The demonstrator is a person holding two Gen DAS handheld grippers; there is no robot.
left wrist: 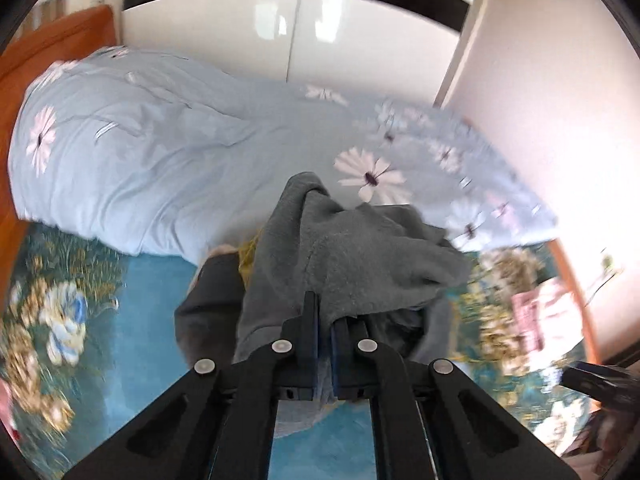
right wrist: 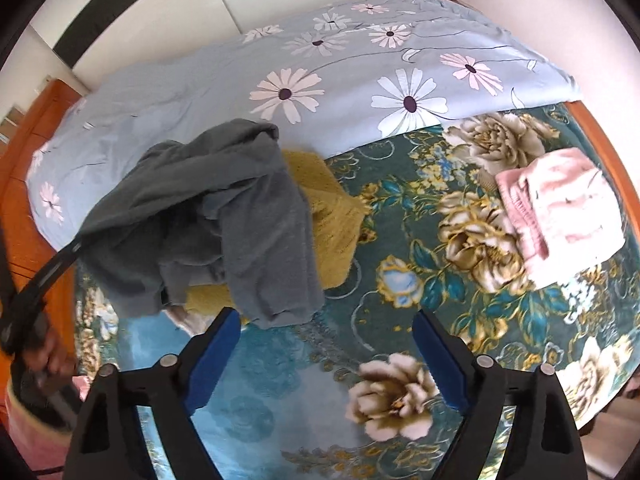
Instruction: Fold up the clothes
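A grey garment (left wrist: 352, 248) hangs bunched from my left gripper (left wrist: 324, 312), whose blue pads are shut on a fold of it. In the right wrist view the same grey garment (right wrist: 224, 216) is lifted at its left end by the left gripper (right wrist: 76, 246) and drapes over a yellow knit garment (right wrist: 332, 216) lying on the bed. A strip of the yellow garment (left wrist: 248, 252) shows behind the grey cloth. My right gripper (right wrist: 324, 320) stands open over the bedsheet, just beside the grey garment's lower hem, with nothing between its pads.
A folded pink garment (right wrist: 560, 208) lies on the teal floral bedsheet (right wrist: 400, 280) at the right. A light blue daisy quilt (right wrist: 320, 80) is heaped along the far side. An orange wooden bed frame (right wrist: 24, 200) borders the left, and white wardrobe doors (left wrist: 296, 36) stand behind.
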